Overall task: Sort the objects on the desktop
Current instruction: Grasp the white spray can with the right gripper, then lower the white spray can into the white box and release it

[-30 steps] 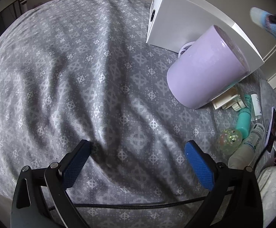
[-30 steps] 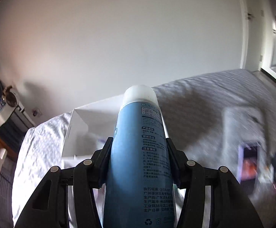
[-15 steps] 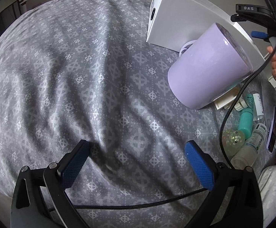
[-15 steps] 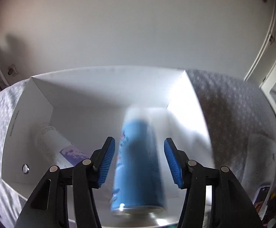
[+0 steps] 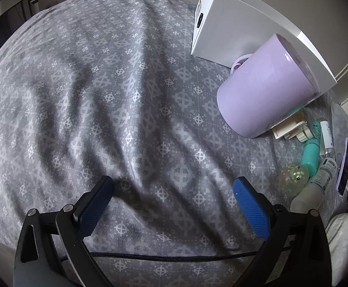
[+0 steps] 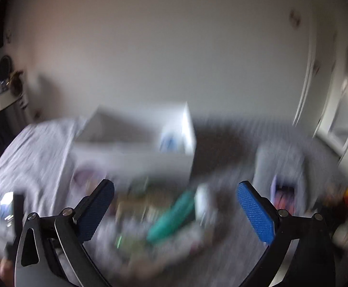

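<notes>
Your left gripper (image 5: 171, 203) hangs wide open, empty, over the grey patterned bedspread (image 5: 102, 95); your right gripper (image 6: 174, 205) gapes empty before the blurred white cardboard box (image 6: 135, 153).

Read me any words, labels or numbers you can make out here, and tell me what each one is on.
None can be read.
White bottle with blue print: print too small.
Small white bottle: dark lettering too small.
White box: a round dark mark on its end wall, no legible text.
Right wrist view: too blurred to read anything.

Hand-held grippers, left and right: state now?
Left hand-held gripper: open, holding nothing, over the bedspread.
Right hand-held gripper: open, holding nothing.
</notes>
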Action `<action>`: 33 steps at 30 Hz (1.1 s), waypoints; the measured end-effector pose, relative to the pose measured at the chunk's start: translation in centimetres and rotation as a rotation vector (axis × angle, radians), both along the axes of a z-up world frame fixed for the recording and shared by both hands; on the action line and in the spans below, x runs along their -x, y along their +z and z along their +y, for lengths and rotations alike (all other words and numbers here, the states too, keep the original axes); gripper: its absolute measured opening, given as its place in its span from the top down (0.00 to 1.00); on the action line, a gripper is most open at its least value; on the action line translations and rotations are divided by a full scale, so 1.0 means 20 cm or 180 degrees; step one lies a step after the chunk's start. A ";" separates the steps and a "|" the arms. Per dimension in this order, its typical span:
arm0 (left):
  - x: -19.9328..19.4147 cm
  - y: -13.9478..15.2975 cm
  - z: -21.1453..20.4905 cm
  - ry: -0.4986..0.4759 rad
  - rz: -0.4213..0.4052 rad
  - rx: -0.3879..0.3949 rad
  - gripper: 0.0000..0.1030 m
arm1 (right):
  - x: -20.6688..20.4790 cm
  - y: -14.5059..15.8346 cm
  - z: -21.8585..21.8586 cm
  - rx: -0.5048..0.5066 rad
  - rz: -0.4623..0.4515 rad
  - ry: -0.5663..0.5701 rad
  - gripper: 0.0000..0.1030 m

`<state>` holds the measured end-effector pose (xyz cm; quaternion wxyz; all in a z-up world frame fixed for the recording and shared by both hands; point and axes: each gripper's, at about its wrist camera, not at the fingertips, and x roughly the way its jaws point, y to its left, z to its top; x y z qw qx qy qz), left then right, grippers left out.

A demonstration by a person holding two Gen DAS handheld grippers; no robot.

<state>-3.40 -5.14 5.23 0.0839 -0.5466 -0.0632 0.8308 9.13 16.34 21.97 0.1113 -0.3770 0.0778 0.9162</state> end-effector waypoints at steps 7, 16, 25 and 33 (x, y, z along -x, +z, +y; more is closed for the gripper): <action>-0.01 0.01 0.03 -0.0016 -0.0025 0.0088 0.03 | 0.00 -0.41 0.20 0.1074 -0.0725 -0.0820 0.20; -0.05 0.01 0.09 -0.0082 -0.0028 0.0247 0.03 | 0.27 -0.74 0.25 0.1333 -0.1169 -0.1051 0.40; -0.06 0.01 0.13 -0.0103 -0.0034 0.0214 0.02 | -0.02 -0.50 0.26 0.1493 -0.0743 -0.0699 0.58; -0.09 0.02 0.14 -0.0085 -0.0028 0.0134 0.02 | 0.07 -0.03 0.24 0.1082 -0.0016 -0.0422 0.58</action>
